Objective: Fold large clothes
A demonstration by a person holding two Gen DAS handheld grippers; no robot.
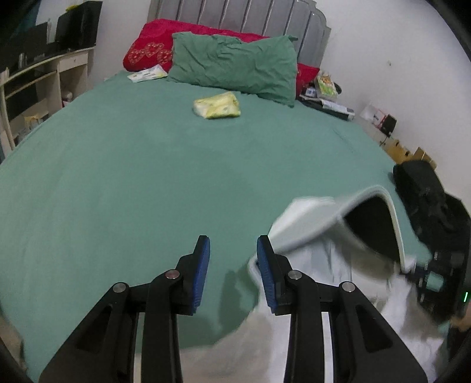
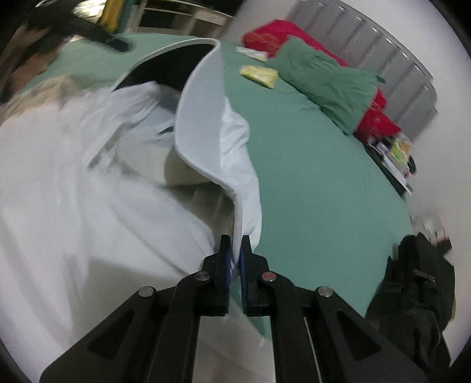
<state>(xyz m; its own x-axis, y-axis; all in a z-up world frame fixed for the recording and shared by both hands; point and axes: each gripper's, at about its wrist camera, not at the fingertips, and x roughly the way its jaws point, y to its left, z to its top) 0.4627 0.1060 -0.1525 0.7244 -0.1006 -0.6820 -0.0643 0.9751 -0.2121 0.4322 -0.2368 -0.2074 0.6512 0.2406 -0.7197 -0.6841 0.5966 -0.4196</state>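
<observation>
White cotton shirt [image 2: 88, 188]: heaped at green bedsheet [image 1: 123, 165] corner, collar lifted.
Right gripper [image 2: 234, 253]: clamped on collar edge.
Left gripper [image 1: 233, 250]: agape, empty.
Advice: pinch opposite shoulder, spread flat.

Bedroom with plain white walls [image 1: 368, 53]. Wide bed under a smooth teal-green fitted sheet [image 1: 132, 165], backed by a grey channel-padded headboard [image 1: 235, 14]. Against it, a crumpled green pillow [image 1: 235, 64] over a red heart-patterned cushion [image 1: 150, 44]. Left, a cream wooden desk with shelves [image 1: 44, 76]; right, a black fabric bag [image 1: 424, 188] beside the bed.
</observation>
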